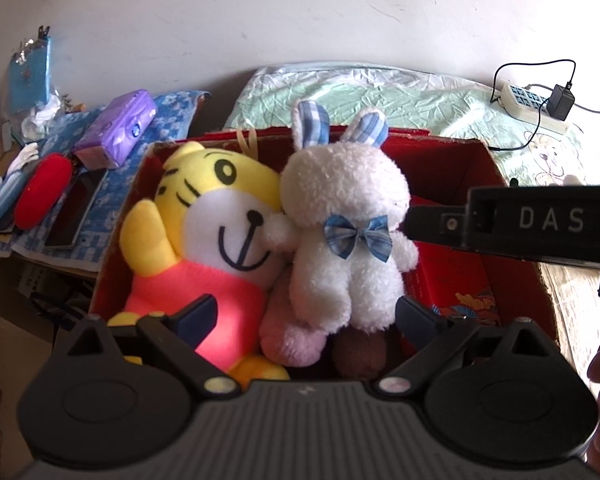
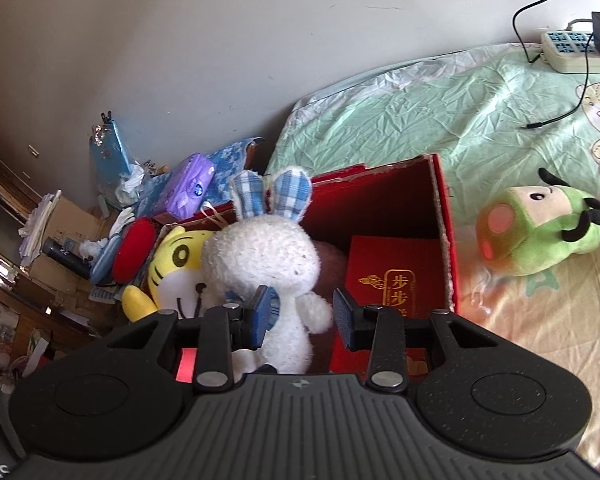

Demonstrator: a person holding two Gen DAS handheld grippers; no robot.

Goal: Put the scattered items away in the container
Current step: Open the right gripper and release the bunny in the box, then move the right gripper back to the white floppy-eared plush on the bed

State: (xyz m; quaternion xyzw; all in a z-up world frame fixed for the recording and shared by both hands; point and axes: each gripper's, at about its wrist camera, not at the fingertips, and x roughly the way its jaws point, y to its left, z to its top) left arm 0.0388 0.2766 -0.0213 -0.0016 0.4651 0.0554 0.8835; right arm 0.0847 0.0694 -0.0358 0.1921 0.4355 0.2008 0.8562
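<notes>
A bed [image 2: 420, 120] with a pale green sheet carries a red cardboard box [image 2: 440, 208]. Inside the box, a yellow tiger plush [image 1: 204, 216] leans against a white rabbit plush [image 1: 340, 224] with blue plaid ears; a red gift box [image 2: 396, 276] lies in its right part. A green plush toy [image 2: 540, 232] lies on the sheet just right of the box, outside it. The left gripper [image 1: 304, 312] hovers over the box, jaws wide apart and empty. The right gripper [image 2: 300, 316] has its jaws apart either side of the rabbit's arm, not clamped.
</notes>
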